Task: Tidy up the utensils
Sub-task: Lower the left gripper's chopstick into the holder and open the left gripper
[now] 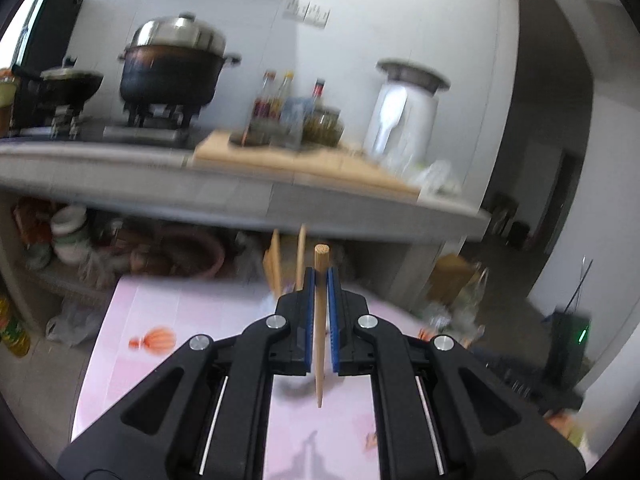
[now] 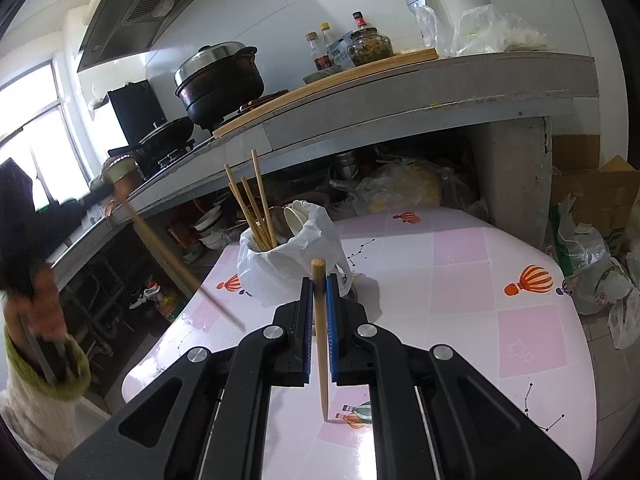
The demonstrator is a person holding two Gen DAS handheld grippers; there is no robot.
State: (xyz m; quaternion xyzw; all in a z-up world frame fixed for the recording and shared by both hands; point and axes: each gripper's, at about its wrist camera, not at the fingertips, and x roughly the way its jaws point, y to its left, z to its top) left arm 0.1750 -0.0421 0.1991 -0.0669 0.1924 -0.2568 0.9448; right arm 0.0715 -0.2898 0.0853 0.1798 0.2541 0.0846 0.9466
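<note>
Left gripper (image 1: 320, 276) is pinching a thin round wooden chopstick (image 1: 320, 320) upright between blue pads, above the pink balloon-print tabletop (image 1: 180, 312). Right gripper (image 2: 319, 284) is clamping a second wooden chopstick (image 2: 321, 340) the same way. Judgement: light, stiff, smooth sticks, likely to pivot; gripping nearer mid-length looks steadier. Only the right wrist view is showing clearly the white bag-lined holder (image 2: 288, 256) with more chopsticks (image 2: 252, 208), plus the person's sleeve (image 2: 36, 392).
</note>
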